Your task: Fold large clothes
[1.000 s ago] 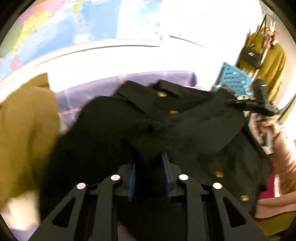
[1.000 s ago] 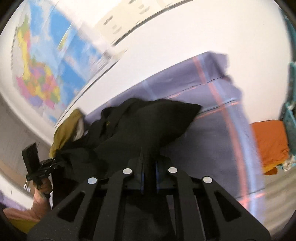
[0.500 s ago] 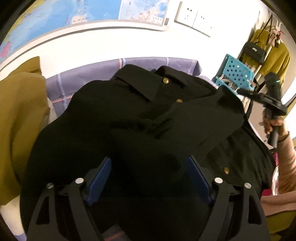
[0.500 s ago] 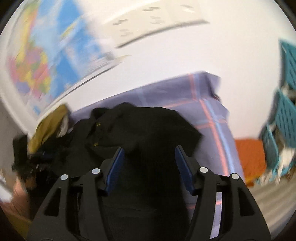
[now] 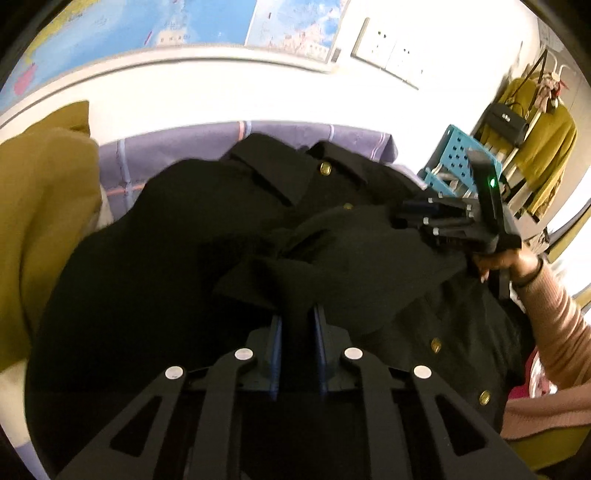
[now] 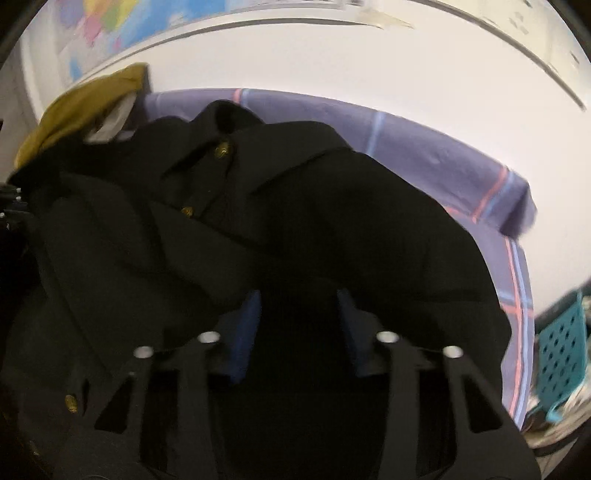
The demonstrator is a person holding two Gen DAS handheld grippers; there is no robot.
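the left gripper (image 5: 298,321) has its blue pads pinched narrow on a fold of the black brass-buttoned coat (image 5: 184,240), which lies spread on the purple plaid cloth-covered surface (image 6: 424,155). the right gripper (image 6: 297,314) stands wide above the coat, gripping nothing. likely mid sleeve-fold; next calls for drawing the pinched cloth inward. beyond: mustard garment (image 5: 40,206), turquoise perforated crate (image 5: 458,155), wall map (image 5: 207,22).

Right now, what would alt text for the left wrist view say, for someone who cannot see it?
The left claw is shut on a fold of a black coat with gold buttons, spread over a purple plaid cloth. At right, a hand holds the right claw over the coat; a mustard garment lies left.
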